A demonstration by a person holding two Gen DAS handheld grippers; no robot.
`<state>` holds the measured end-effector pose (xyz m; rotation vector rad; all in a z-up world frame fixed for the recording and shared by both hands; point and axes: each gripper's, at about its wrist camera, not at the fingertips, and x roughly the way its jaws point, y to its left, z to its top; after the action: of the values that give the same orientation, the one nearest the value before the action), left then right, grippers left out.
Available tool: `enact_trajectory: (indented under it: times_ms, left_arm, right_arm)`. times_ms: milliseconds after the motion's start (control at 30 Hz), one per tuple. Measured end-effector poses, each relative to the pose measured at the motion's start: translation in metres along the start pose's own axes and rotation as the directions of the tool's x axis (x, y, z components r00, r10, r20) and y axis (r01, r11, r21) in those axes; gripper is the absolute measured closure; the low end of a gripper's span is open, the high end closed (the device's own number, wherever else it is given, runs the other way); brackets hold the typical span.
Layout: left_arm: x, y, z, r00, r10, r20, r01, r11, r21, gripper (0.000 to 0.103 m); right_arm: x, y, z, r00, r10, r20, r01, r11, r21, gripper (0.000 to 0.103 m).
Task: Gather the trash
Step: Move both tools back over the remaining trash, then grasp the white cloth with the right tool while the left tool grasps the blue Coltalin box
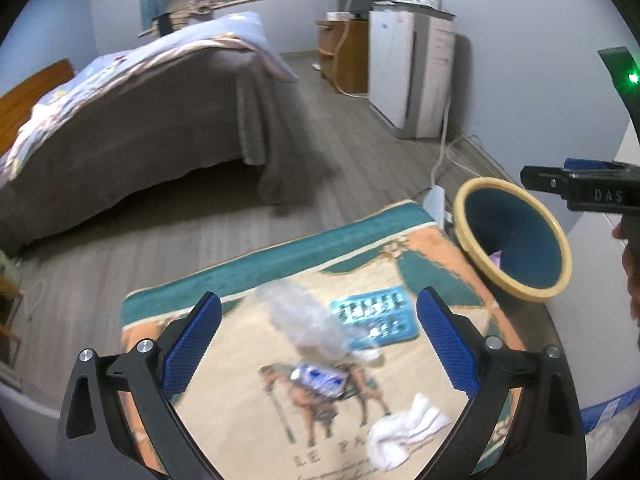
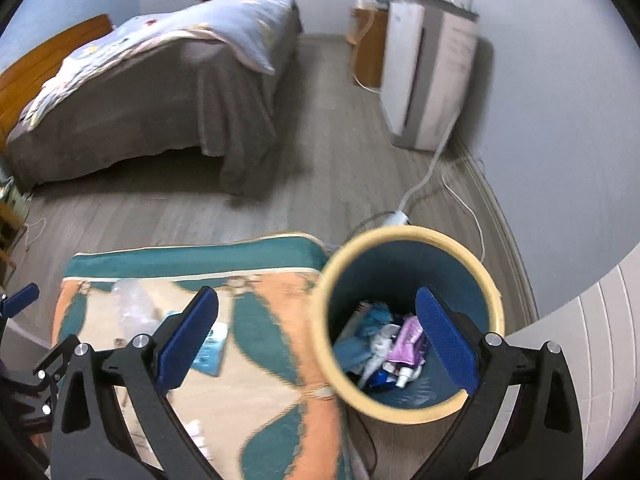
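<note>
Showing woven matt rug [image 1: 248, 432], crinkled clear plastic bottle [image 1: 304, 320], soft white tissue [image 1: 400, 432], smooth bin [image 2: 404, 236], grey wood-grain floor [image 1: 344, 152].

clear plastic wrapper [image 1: 316, 320] smeared by blur; bin [image 2: 404, 408] contents partly hidden behind rim.

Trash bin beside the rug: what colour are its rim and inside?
The trash bin has a cream-yellow rim and dark teal-blue inside, clearest in the right wrist view.
</note>
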<state>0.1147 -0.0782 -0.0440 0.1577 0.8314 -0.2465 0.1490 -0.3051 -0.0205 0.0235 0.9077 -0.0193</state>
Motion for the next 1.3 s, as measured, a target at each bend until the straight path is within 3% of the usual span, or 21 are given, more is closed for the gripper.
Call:
enact_trajectory:
  times_ms: [167,467,767,1033,1167,1300]
  left_arm:
    - [-0.013,0.026,-0.021,0.999,0.038,-0.006,-0.038,0.998,-0.043,0.006]
    - [-0.01,0.069,-0.042,0.997,0.076,-0.011,-0.077,0.989,-0.126,0.006]
    - [0.011,0.091,-0.05,0.993,0.101,-0.064,-0.106,0.989,-0.098,0.006]
    - [0.019,0.082,-0.05,0.99,0.124,-0.063,-0.124,0.992,-0.004,0.005]
    - [0.018,0.081,-0.049,0.993,0.101,-0.057,-0.102,0.995,-0.011,0.005]
    - [0.019,0.082,-0.052,0.993,0.096,-0.07,-0.097,0.995,-0.011,0.006]
  right_arm:
    - [0.012,0.025,-0.019,0.992,0.097,-0.082,-0.094,0.994,0.049,0.006]
    - [0.064,0.066,-0.059,0.969,0.109,-0.222,-0.111,0.994,0.003,0.006]
    - [0.091,0.095,-0.08,0.951,0.105,-0.29,-0.144,0.983,-0.114,0.006]
    - [0.086,0.128,-0.121,0.9,0.12,-0.418,-0.235,0.943,-0.235,0.006]
    - [0.088,0.145,-0.14,0.858,0.152,-0.491,-0.3,0.924,-0.237,0.007]
    - [0.1,0.156,-0.157,0.828,0.115,-0.548,-0.314,0.906,-0.283,0.03]
